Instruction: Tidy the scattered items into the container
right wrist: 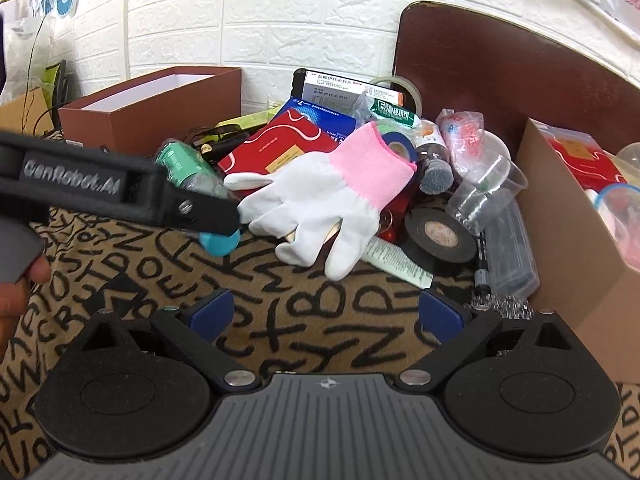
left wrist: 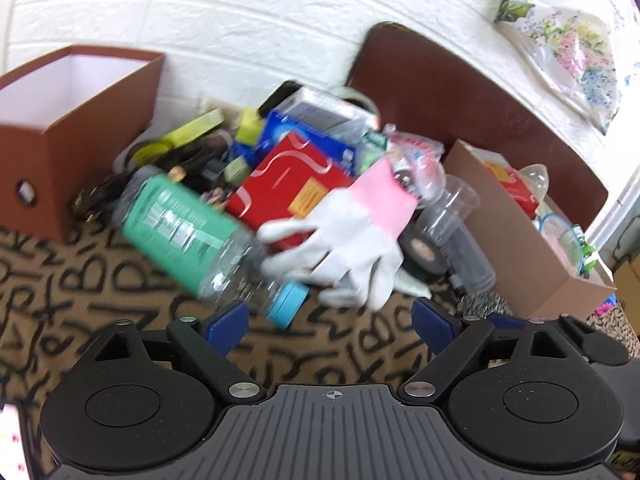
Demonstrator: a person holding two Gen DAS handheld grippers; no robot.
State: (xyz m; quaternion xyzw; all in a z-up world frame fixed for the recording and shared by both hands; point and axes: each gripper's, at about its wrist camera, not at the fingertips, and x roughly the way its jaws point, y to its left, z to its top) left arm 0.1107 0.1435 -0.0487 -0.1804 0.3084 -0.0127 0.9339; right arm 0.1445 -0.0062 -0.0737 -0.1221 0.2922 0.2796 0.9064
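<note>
Two open boxes flank a loose pile: brown container left, cardboard box right. Risk, judged: the plastic bottle rolls, or the glove drags neighbours. Left gripper and right gripper: jaws spread wide, holding nothing, touching nothing.

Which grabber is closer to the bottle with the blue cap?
Left. The left gripper is right in front of the bottle, its cap just past the fingertips. The right gripper sits farther off, facing the white glove, with the bottle up to its left.
</note>
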